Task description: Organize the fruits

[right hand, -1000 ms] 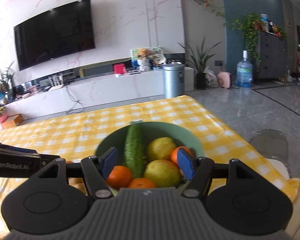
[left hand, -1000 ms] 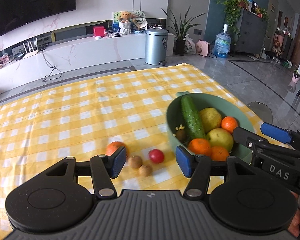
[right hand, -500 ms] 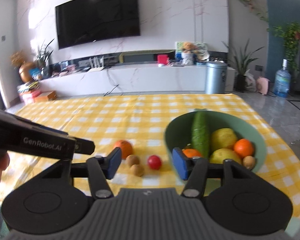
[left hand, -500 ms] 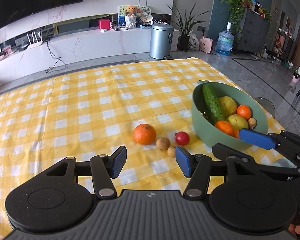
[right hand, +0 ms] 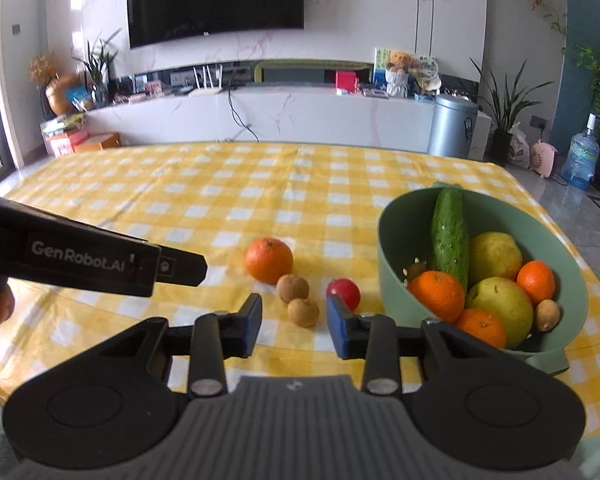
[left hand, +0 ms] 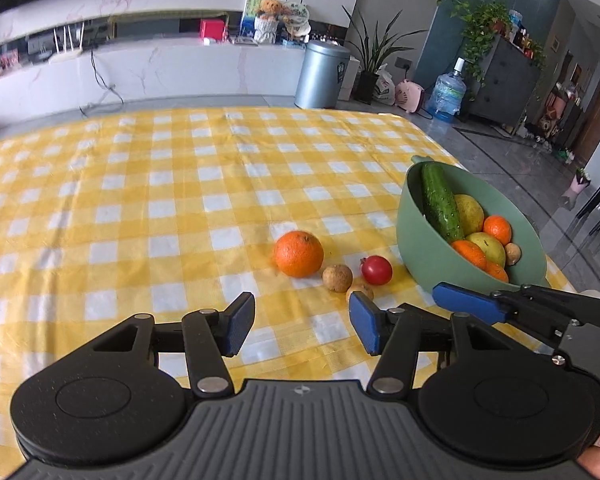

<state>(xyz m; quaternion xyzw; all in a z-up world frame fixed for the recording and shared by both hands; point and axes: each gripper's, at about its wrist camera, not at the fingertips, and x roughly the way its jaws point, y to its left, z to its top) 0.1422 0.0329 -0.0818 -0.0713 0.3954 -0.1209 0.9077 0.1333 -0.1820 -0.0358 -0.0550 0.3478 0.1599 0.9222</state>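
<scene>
A green bowl (left hand: 418,236) (right hand: 396,240) on the yellow checked cloth holds a cucumber (right hand: 449,236), pears, oranges and a small brown fruit. Beside it on the cloth lie an orange (left hand: 299,254) (right hand: 268,260), two small brown fruits (left hand: 337,278) (right hand: 293,288) and a red fruit (left hand: 376,270) (right hand: 343,293). My left gripper (left hand: 302,328) is open and empty, near side of the loose fruits. My right gripper (right hand: 294,326) is open and empty, just short of the nearer brown fruit (right hand: 303,312).
The right gripper's finger (left hand: 468,303) shows at the right of the left wrist view. The left gripper's body (right hand: 80,260) crosses the left of the right wrist view. The table's right edge runs just past the bowl.
Both grippers have pulled back from the bowl toward me and to the left. The loose fruits now sit ahead of both open grippers. The fruits have not moved.
</scene>
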